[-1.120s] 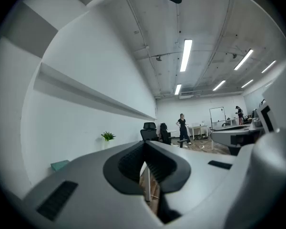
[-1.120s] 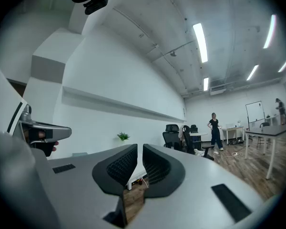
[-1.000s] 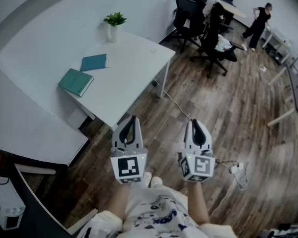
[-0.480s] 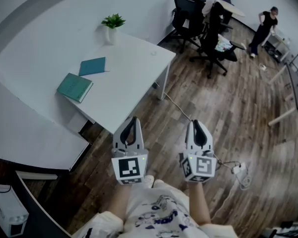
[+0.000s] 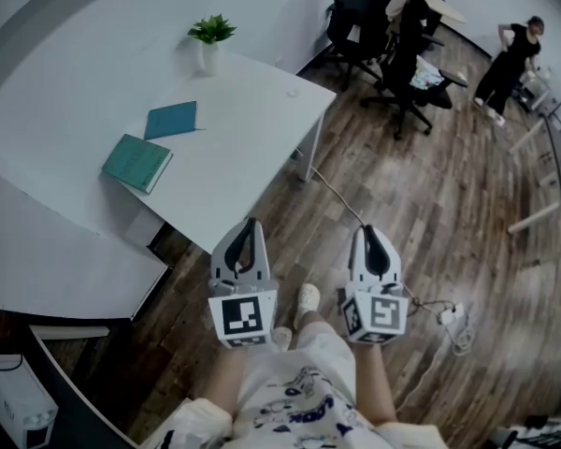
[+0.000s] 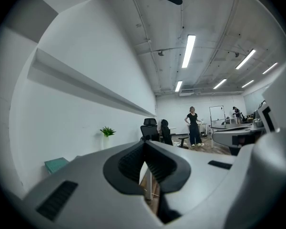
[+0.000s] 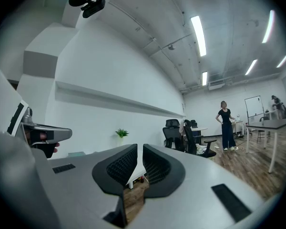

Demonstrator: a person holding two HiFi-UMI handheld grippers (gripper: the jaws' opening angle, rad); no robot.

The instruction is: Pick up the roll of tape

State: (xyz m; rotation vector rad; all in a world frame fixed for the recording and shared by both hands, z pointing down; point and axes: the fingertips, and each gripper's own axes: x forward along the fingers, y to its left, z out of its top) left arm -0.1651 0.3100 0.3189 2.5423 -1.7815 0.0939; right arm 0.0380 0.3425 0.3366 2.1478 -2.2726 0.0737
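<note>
Head view: white table [image 5: 248, 124] ahead bearing teal books [image 5: 136, 163], potted plant [image 5: 210, 41].

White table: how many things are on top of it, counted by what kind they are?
Teal books: 2
Potted plant: 1
Small pale thing, too small to name: 1
Total: 4
</note>
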